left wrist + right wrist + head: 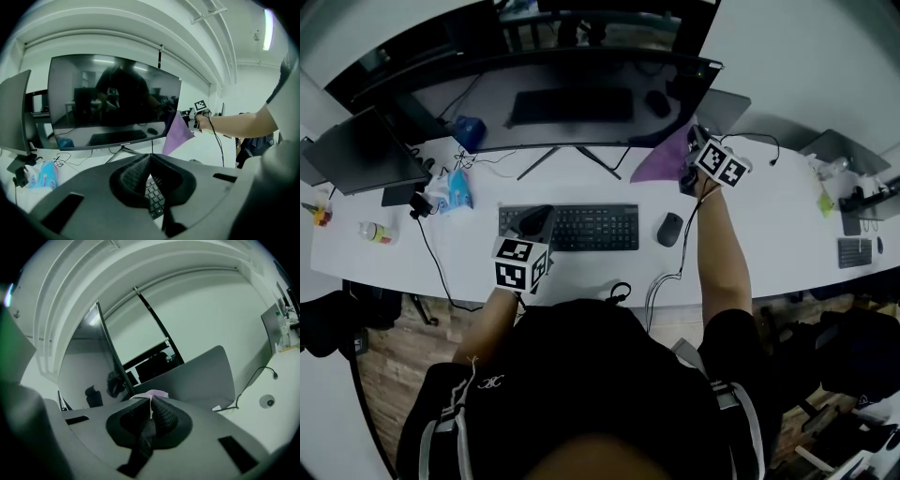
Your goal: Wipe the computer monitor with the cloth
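A wide dark monitor (572,98) stands on the white desk (741,244), switched off; it also fills the left gripper view as the monitor (112,101). A purple cloth (664,155) hangs at its lower right corner, pinched in my right gripper (697,159). In the right gripper view the jaws are shut on the cloth (152,394), with the monitor's edge (110,352) just ahead. My left gripper (534,223) hovers over the keyboard (581,228), jaws shut with nothing between them (149,161). The cloth (176,133) and right gripper (200,108) show at the right there.
A mouse (669,229) lies right of the keyboard. A second screen (356,150), a blue pack (457,190) and a bottle (373,232) sit on the left. A laptop (722,108) stands behind the right gripper. Cables (661,277) trail over the front edge.
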Motion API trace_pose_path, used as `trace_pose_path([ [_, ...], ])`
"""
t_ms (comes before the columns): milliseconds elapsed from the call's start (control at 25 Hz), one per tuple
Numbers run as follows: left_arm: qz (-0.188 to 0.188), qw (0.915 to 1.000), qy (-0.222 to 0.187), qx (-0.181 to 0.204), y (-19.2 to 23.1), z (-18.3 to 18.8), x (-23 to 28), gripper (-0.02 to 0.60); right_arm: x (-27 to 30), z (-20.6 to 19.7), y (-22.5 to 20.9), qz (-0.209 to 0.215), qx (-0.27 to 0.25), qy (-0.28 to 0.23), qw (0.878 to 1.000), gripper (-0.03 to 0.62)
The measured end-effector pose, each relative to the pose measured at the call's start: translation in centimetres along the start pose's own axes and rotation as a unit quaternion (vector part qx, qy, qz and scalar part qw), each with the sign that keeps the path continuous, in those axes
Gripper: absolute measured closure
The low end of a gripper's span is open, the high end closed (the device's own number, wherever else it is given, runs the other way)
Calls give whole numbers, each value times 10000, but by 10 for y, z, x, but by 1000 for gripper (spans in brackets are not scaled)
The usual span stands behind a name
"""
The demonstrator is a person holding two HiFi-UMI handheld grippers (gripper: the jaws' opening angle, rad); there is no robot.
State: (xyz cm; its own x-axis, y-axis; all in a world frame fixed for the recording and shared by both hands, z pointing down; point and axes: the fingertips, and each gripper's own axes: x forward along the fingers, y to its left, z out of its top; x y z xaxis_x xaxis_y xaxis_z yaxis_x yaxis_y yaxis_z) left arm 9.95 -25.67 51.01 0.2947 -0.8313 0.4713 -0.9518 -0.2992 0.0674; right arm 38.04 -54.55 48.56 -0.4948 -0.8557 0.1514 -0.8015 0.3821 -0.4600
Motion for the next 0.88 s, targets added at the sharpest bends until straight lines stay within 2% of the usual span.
trace_pose_path([
  [440, -113, 9997, -125, -182, 2, 3, 3, 569, -14, 72, 41, 355, -810, -283, 9957, 576],
  [880, -134, 9991, -293, -273, 6, 7, 0, 569, -35, 142, 83, 615, -1217, -741, 9879, 576],
])
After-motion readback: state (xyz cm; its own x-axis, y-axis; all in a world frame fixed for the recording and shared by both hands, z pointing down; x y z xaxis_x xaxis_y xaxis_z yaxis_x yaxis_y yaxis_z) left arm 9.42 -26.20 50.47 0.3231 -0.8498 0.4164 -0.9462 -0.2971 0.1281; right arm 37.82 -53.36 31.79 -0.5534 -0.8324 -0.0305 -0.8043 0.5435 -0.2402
